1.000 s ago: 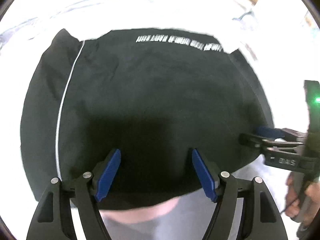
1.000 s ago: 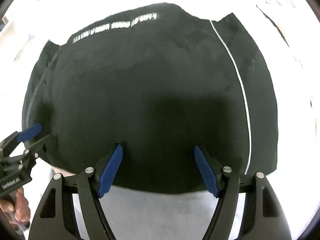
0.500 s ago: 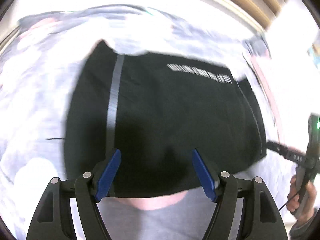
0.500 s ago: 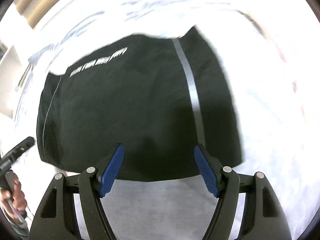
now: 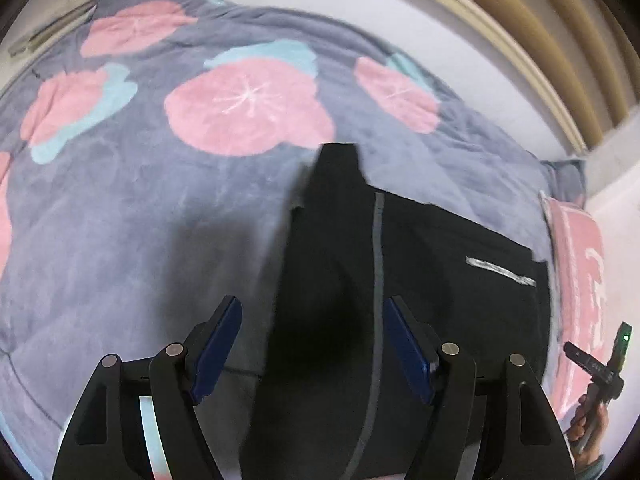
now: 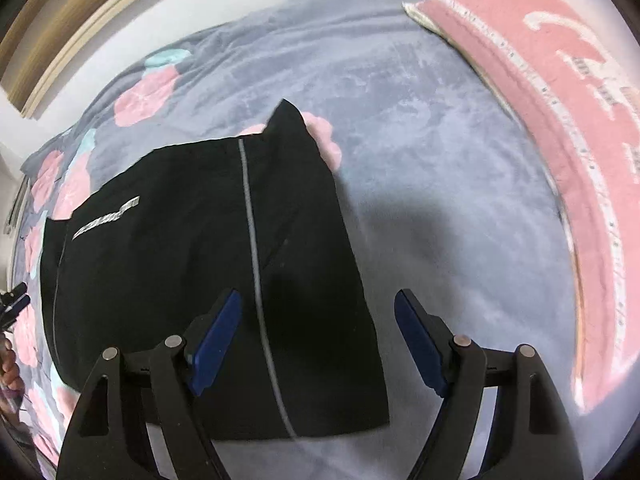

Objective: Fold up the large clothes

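A black garment [image 6: 200, 280] with thin grey side stripes and white lettering lies folded flat on a grey bed cover. It also shows in the left wrist view [image 5: 420, 300]. My left gripper [image 5: 312, 348] is open and empty, above the garment's left edge. My right gripper [image 6: 318, 344] is open and empty, above the garment's right edge. Neither touches the cloth. The right gripper shows at the far right of the left wrist view [image 5: 596, 364]; the left one shows at the far left of the right wrist view [image 6: 12, 300].
The bed cover [image 5: 120, 220] is grey with pink and teal flowers. A pink pillow [image 6: 560, 140] with white letters lies at the right side. A white wall and wooden slats [image 5: 560, 40] stand behind the bed.
Both grippers have drawn back and apart from the middle of the garment toward its left and right edges. Much more of the bed and the pillow is in view. Both stay open.
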Demonstrator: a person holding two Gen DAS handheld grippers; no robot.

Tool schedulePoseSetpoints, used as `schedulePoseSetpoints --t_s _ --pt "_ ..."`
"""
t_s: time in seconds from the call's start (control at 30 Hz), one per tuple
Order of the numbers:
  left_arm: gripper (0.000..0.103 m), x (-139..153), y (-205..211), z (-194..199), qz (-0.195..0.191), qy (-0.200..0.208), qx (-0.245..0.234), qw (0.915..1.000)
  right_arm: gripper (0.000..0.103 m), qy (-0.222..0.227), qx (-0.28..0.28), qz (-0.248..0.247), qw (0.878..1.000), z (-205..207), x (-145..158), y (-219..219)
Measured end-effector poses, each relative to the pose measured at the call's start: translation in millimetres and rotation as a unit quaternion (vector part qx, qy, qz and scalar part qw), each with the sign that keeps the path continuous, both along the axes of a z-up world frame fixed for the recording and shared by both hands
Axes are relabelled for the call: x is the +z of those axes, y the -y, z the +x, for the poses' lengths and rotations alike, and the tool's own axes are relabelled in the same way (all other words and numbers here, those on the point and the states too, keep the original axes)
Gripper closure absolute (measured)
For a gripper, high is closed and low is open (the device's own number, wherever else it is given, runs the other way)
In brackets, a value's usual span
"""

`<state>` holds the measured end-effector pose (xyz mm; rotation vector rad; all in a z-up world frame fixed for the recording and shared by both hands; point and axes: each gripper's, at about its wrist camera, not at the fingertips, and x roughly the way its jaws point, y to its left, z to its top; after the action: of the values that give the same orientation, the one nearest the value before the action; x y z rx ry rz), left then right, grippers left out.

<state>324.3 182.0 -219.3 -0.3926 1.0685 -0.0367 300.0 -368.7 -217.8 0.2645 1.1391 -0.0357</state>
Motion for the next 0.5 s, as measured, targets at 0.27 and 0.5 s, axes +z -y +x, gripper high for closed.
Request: schedulePoseSetpoints --t_s 0.27,0.5 --pt "0.028 -83 -10 32 -0.123 -0.065 -0.005 0.9902 0.022 -0.030 0.027 0.041 0.998 51 -60 1" --pt "0.026 -120 6 43 -0.195 -0.081 -0.040 0.9766 0.011 -0.044 0.022 0.119 0.992 75 -101 15"
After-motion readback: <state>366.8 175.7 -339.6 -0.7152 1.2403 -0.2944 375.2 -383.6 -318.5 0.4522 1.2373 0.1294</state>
